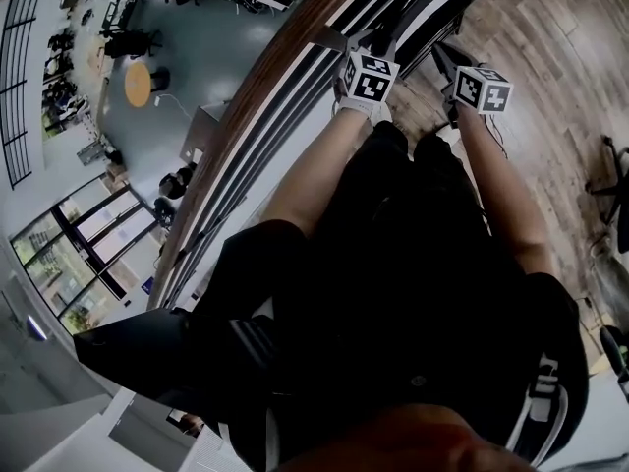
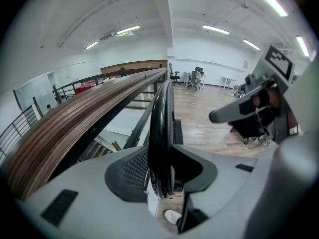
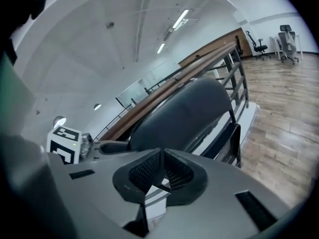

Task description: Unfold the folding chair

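While the left claw [image 2: 162, 180] clamps the edge of the folding chair [image 2: 160, 118] beside the wooden handrail [image 2: 60, 133], the right claw [image 3: 161, 172] sits closed and empty

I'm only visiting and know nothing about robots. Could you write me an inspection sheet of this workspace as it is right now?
Surface: light wooden plank floor; no table in use.
Job's things: black folding chair, folded flat, standing on edge beside the railing.
Clutter: nothing seen close to the chair.
Grippers: left gripper is clamped on the chair's thin edge. Right gripper has its jaws together with nothing seen between them, and the chair's dark panel is just beyond.
Cables: nothing seen.
Surroundings: brown wooden handrail on black bars. Beyond it is a lower level with a round wooden table. Grey office chairs stand far across the room.
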A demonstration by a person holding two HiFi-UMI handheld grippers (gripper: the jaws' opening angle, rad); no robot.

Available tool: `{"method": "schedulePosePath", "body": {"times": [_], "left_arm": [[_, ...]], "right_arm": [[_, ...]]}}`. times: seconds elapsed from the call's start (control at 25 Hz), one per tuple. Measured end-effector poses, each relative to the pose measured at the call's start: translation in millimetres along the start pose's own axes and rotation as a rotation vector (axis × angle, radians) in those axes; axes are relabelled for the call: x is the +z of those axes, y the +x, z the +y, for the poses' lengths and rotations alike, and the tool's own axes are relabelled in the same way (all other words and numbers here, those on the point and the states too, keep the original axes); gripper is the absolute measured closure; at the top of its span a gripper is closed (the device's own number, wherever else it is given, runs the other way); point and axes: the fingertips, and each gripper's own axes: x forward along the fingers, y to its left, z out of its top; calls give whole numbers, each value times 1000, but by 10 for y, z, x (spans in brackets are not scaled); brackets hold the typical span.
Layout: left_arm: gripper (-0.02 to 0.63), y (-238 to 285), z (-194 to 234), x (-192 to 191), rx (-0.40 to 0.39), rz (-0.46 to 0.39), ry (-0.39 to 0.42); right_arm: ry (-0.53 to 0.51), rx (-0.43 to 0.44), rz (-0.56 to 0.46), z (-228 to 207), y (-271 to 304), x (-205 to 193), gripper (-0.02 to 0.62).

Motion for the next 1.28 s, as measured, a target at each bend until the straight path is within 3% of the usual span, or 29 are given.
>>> {"method": "schedulePosePath", "body": {"times": [0.16, 0.36, 0.68, 1.08, 1.2, 1.28], "left_arm": [[466, -61, -63, -14, -15, -5, 6], [468, -73, -155, -34, -33, -16, 8], [469, -141, -155, -31, -63, -31, 9], [472, -176, -147, -2, -116, -25, 5], [472, -175, -61, -13, -114, -27, 0], [472, -167, -11, -17, -115, -27, -1]], "right_arm": [[164, -106, 77, -329, 249, -272, 581], [365, -223, 142, -832, 591, -652, 477], [548, -424, 145, -1196, 1019, -1065, 363], [581, -596, 128, -1315, 1254, -1223, 360], [584, -606, 116, -1289, 1326, -1235, 360], [619, -567, 114, -1146, 1385, -1200, 360]]}}
